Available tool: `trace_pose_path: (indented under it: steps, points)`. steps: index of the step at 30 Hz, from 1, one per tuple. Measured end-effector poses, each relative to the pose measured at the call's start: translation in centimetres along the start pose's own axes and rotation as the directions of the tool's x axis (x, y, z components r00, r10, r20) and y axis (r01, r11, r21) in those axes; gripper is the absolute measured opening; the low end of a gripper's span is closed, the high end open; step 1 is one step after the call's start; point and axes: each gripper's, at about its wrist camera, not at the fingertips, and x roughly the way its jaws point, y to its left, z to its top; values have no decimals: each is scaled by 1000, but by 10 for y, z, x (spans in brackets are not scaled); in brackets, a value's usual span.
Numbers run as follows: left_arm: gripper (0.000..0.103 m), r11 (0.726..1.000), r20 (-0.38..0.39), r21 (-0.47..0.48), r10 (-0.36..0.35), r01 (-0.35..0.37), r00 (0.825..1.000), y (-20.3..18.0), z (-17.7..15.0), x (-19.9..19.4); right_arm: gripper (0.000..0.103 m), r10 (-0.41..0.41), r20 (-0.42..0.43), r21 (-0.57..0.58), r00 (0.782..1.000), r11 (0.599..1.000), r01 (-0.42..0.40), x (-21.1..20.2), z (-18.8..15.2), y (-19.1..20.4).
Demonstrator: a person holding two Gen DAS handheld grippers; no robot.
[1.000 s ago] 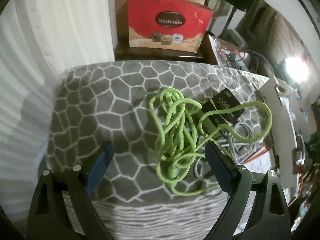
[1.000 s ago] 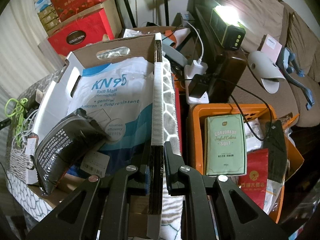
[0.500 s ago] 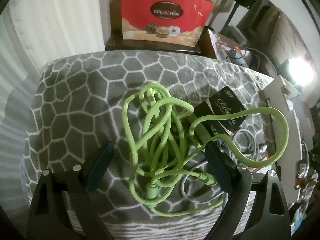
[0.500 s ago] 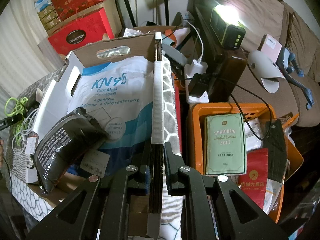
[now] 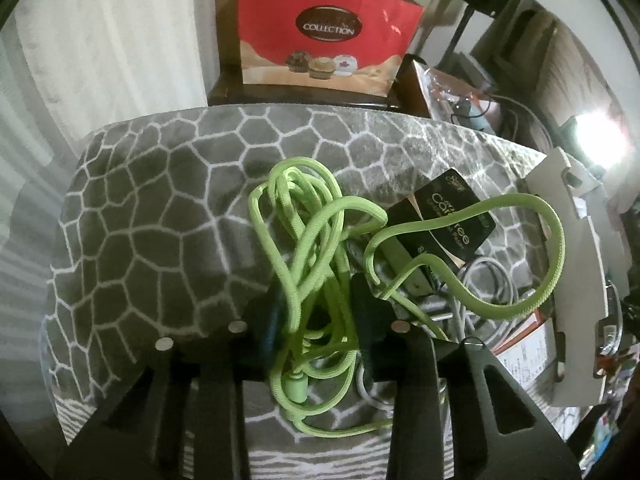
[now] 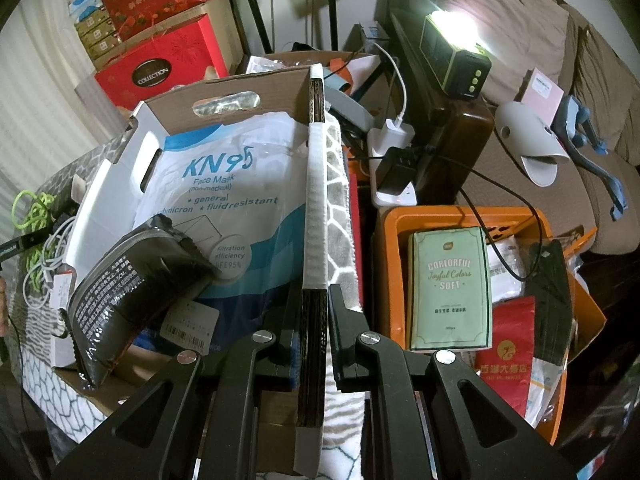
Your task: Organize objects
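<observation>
A tangled lime-green cord (image 5: 308,240) lies on a grey honeycomb-patterned blanket (image 5: 160,200). My left gripper (image 5: 316,312) is shut on the bundle's middle strands; loops spill out ahead and to the right. The cord also shows far left in the right wrist view (image 6: 34,208). My right gripper (image 6: 314,316) is shut on the side wall of a cardboard box (image 6: 316,184). The box holds a KN95 mask bag (image 6: 228,192) and a black pouch (image 6: 132,276).
A black card (image 5: 448,216) and grey-white cables (image 5: 488,292) lie under the cord's right side. A red gift bag (image 5: 324,36) stands behind the blanket. An orange bin (image 6: 464,216) with a green tissue pack (image 6: 450,288) sits right of the box.
My left gripper moved forward over the green cord and closed its fingers on it. My right gripper has stayed clamped on the box wall.
</observation>
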Motion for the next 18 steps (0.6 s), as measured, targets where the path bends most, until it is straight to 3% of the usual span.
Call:
trace_pose_path:
  steps: [3, 12, 18]
  points:
    - [16, 1000, 10, -20, -17, 17, 1000, 4, 0, -6, 11, 2, -1, 1, 1000, 1000, -2, 0, 0, 0]
    - [14, 996, 82, -42, -68, 72, 994, 14, 5, -46, 11, 1, -1, 1, 1000, 1000, -1, -1, -2, -3]
    - [14, 993, 172, -9, -113, 116, 979, 4, 19, -94, 11, 0, -1, 0, 1000, 1000, 0, -1, -2, -2]
